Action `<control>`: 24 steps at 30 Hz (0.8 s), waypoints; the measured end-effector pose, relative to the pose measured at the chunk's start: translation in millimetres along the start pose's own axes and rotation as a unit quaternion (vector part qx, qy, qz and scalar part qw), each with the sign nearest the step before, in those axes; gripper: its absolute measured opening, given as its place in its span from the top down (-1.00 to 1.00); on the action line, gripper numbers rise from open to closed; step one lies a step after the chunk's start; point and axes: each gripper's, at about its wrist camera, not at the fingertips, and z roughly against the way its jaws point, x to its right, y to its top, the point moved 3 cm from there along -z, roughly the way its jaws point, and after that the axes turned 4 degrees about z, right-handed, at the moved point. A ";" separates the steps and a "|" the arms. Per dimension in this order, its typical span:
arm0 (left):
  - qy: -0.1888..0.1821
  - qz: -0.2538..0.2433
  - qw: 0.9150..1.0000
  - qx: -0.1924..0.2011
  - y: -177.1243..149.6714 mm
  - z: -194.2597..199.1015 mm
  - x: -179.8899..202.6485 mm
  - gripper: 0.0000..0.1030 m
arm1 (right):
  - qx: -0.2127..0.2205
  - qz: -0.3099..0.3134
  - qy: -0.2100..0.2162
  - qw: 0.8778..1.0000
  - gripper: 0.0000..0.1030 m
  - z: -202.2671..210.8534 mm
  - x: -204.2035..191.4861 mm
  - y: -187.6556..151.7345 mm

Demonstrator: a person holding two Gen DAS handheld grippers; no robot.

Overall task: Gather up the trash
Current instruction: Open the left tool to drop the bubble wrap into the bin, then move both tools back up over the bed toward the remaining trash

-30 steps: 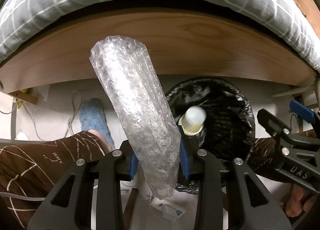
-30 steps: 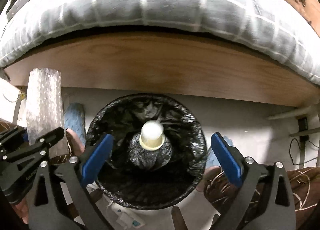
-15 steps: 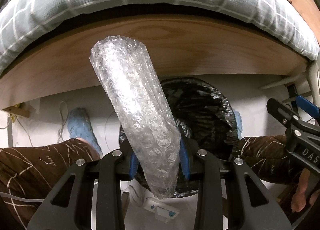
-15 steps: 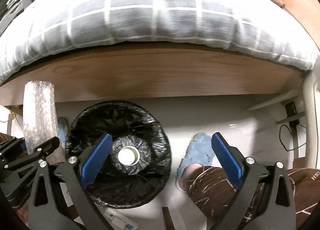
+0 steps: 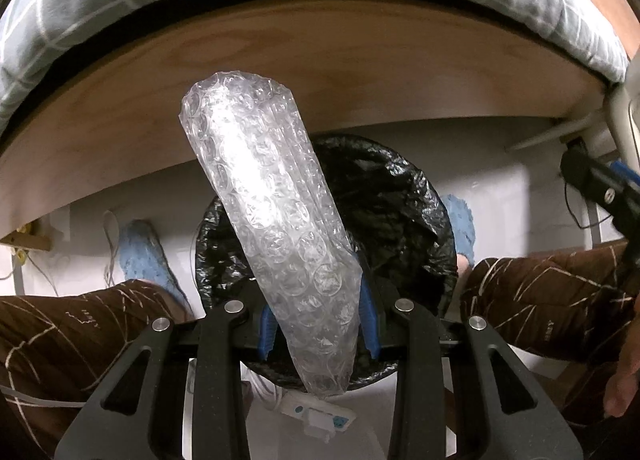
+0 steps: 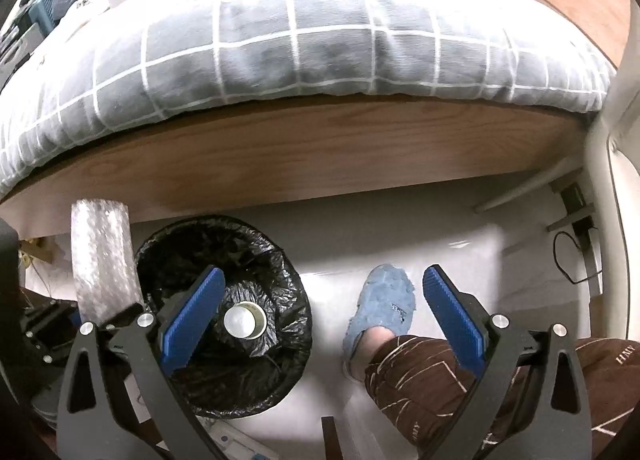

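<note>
A white floor (image 6: pixel 400 227) runs under a wooden bed frame (image 6: pixel 320 147) topped by a grey checked duvet (image 6: pixel 300 47). The left tongs (image 5: pixel 316 320) clamp a bubble-wrap roll (image 5: pixel 272 219) over the black-lined bin (image 6: pixel 280 272). The right tongs (image 6: pixel 324 320) gape empty at the bin's 3 o'clock, above a blue slipper (image 6: pixel 384 304).

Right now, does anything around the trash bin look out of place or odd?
Mostly tidy. One oddity: a small white packet with blue print lies loose on the floor just beside the black-lined trash bin, not in it. The bubble wrap roll sits gripped between the left fingers.
</note>
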 end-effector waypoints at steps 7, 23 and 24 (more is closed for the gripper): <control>0.012 0.002 1.000 -0.004 -2.2 -7.2 -1.0 0.04 | 0.002 0.002 0.004 1.000 -0.85 2.2 -2.9 2.1; 0.037 0.044 0.995 0.084 14.7 46.4 -46.8 -0.82 | 0.058 0.035 0.010 0.998 -0.85 31.6 -41.5 30.2; 0.037 0.049 0.994 0.090 16.5 50.7 -50.0 -0.82 | 0.066 0.040 0.006 0.997 -0.85 35.6 -43.7 32.5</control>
